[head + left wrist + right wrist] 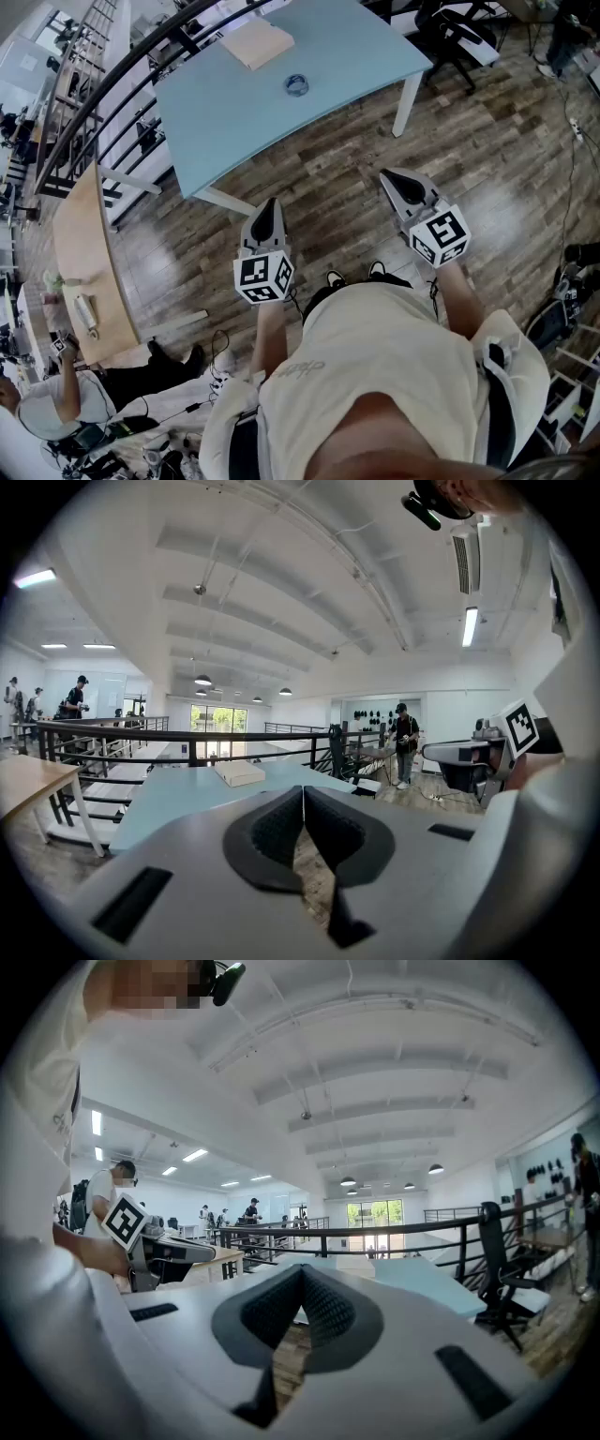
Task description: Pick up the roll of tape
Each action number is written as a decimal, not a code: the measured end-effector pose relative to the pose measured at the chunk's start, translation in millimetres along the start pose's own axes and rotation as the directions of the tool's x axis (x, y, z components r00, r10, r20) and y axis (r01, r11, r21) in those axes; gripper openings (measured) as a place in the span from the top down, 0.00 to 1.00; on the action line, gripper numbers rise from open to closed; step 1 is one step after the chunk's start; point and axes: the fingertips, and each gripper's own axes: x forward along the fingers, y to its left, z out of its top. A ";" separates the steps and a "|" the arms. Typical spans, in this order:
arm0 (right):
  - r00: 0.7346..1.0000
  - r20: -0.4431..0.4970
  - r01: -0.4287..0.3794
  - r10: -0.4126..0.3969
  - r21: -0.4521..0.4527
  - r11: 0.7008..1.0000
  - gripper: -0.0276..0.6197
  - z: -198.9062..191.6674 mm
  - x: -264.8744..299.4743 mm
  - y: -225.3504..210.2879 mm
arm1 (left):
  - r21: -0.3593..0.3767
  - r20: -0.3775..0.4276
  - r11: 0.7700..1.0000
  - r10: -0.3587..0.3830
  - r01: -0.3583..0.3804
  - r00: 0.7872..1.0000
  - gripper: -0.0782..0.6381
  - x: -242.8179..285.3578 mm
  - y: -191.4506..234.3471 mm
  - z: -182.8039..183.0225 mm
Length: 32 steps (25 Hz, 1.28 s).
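I held my left gripper [271,206] and right gripper [388,177] clenched and empty; the tape [296,84] lay flat on the table [356,56], well ahead, between their lines.

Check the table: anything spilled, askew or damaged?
Nothing stands out. The roll of tape lies flat on the blue table, apart from the flat box. The left gripper and right gripper are shut and empty, short of the table.
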 end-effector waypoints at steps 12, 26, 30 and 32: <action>0.999 0.028 0.022 -0.022 -0.028 0.999 0.95 9.1 1.6 5.2 | 0.007 0.005 1.000 0.003 -0.003 1.000 0.86 -9.0 5.0 7.0; 0.999 0.016 0.046 -0.045 -0.063 0.997 0.77 15.6 7.2 18.0 | -0.001 -0.012 0.999 -0.043 0.043 0.999 0.86 -10.3 13.7 -2.9; 0.998 0.006 0.068 -0.067 -0.062 0.996 0.77 13.3 6.5 25.3 | 0.008 -0.009 0.997 -0.078 0.078 0.997 0.86 -9.7 17.2 -2.9; 0.997 -0.001 0.075 -0.075 -0.064 0.995 0.76 10.4 6.4 31.4 | 0.006 -0.011 0.995 -0.095 0.095 0.995 0.86 -12.1 19.9 -6.7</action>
